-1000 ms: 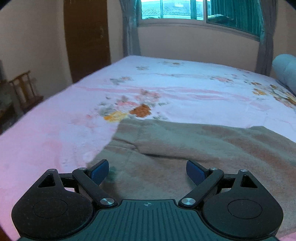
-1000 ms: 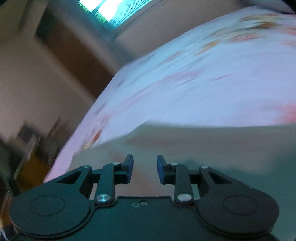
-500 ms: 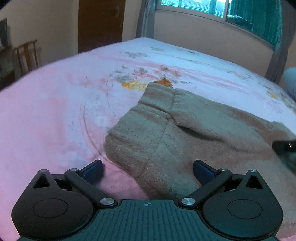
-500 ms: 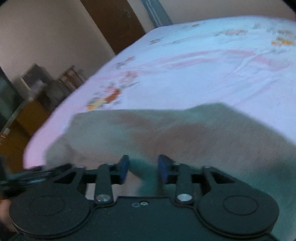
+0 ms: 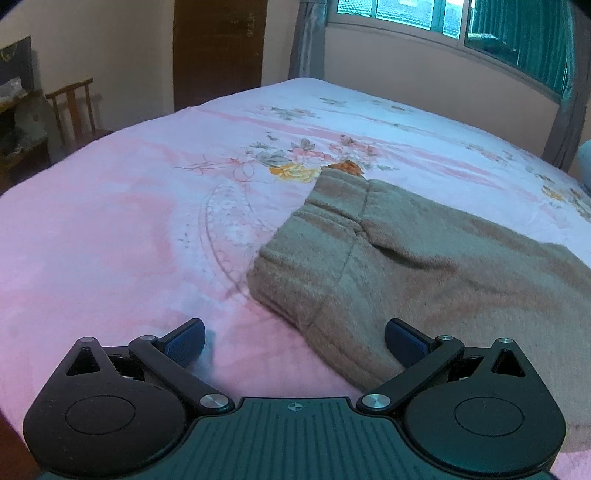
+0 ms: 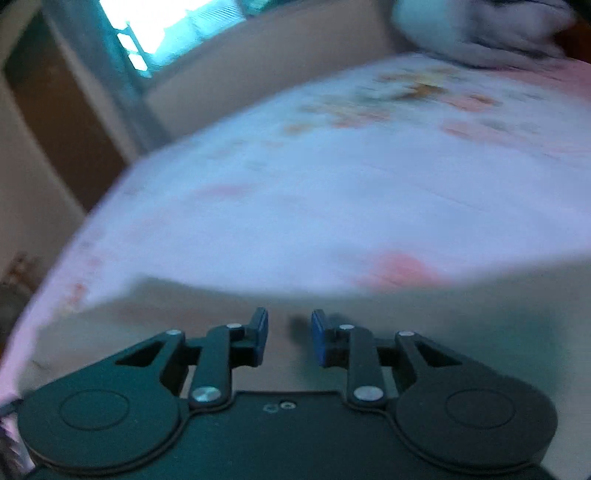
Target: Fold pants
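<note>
The left hand-held gripper point(image 5: 293, 338) sits low and level over the near edge of the bed point(image 5: 129, 236), looking along the pink flowered sheet toward the window point(image 5: 424, 14). Its jaws are spread wide with nothing between them: the left blue pad is over bare sheet, and the right blue pad lies at the near corner of the pants point(image 5: 424, 266). The pants are brown-grey fleece and lie flat on the bed, to the right of center in this view. One banded end, which could be the waistband or a cuff, points toward the left side of the bed, and a seam runs across the cloth just behind it. The rest of the pants runs off to the right edge of the view.

The right hand-held gripper point(image 6: 289, 338) is tilted, so the bed appears slanted in its blurred view. It hovers close over the pants point(image 6: 461, 325), which fill the lower part of the view. Its jaws are partly open with a narrow gap, and nothing is pinched between them. A pillow point(image 6: 480, 26) lies at the far end of the bed.

A wooden chair point(image 5: 74, 107) and a dark door point(image 5: 218, 48) stand beyond the bed.
</note>
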Action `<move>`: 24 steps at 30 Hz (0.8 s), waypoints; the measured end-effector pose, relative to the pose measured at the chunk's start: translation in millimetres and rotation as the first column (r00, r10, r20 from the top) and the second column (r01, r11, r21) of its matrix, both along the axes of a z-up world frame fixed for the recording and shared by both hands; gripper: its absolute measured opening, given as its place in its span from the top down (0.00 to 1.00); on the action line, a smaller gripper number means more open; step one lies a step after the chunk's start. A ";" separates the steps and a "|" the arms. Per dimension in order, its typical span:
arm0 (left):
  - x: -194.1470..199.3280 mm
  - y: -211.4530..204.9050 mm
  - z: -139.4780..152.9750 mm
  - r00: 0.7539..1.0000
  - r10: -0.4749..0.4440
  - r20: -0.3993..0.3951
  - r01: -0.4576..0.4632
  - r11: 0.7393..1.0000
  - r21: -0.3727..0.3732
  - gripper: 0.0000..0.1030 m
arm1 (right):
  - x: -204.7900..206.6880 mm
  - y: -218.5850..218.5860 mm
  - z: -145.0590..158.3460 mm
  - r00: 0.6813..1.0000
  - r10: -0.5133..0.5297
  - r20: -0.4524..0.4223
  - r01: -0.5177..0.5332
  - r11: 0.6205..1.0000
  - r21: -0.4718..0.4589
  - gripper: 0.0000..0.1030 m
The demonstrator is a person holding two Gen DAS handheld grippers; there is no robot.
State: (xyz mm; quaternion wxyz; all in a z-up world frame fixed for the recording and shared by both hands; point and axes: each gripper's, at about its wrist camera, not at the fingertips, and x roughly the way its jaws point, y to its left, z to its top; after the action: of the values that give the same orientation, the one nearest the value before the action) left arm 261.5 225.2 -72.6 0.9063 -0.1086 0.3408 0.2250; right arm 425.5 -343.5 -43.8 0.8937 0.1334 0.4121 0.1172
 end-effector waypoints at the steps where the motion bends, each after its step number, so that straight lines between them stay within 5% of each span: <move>1: -2.5 -1.7 1.2 1.000 0.002 -0.001 -0.002 1.000 0.002 0.00 | -6.0 -12.4 -8.3 0.999 -0.025 -0.034 0.023 0.999 -0.034 0.95; 3: -8.5 -5.5 5.2 1.000 0.009 -0.006 -0.009 1.000 0.010 0.00 | -26.2 -48.7 -11.7 0.997 -0.074 -0.027 0.072 0.995 -0.065 0.99; 7: -18.5 -22.1 24.8 0.999 -0.003 0.042 0.001 0.999 0.049 0.00 | -74.2 -114.4 16.9 0.960 -0.265 0.092 0.268 0.963 -0.032 0.65; 10: -14.5 -49.6 39.3 0.993 -0.069 0.092 0.062 0.995 0.075 0.00 | -117.3 -172.4 29.3 0.890 -0.427 0.162 0.418 0.904 0.089 0.55; 15: 12.7 -100.1 36.3 0.984 -0.170 0.060 0.164 0.982 0.095 0.00 | -164.3 -257.9 2.8 0.752 -0.658 0.017 0.603 0.699 0.385 0.56; 18: 28.4 -116.7 13.8 0.980 -0.192 -0.048 0.196 0.977 0.088 0.00 | -180.6 -283.2 -20.6 0.718 -0.691 -0.083 0.629 0.592 0.504 0.56; 20: 26.2 -121.3 0.8 0.981 -0.189 -0.039 0.192 0.975 0.108 0.00 | -181.9 -292.5 -37.3 0.709 -0.687 -0.157 0.636 0.528 0.563 0.59; 24: 25.9 -121.0 -0.5 0.981 -0.192 -0.030 0.194 0.975 0.109 0.00 | -182.2 -303.2 -45.2 0.707 -0.684 -0.178 0.625 0.488 0.609 0.62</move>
State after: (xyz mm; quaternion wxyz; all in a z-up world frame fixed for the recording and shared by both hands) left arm 287.3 104.2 -73.1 0.9253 -0.0221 0.3453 0.1554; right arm 243.2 -646.7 -89.1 0.7879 0.5649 0.2260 -0.0950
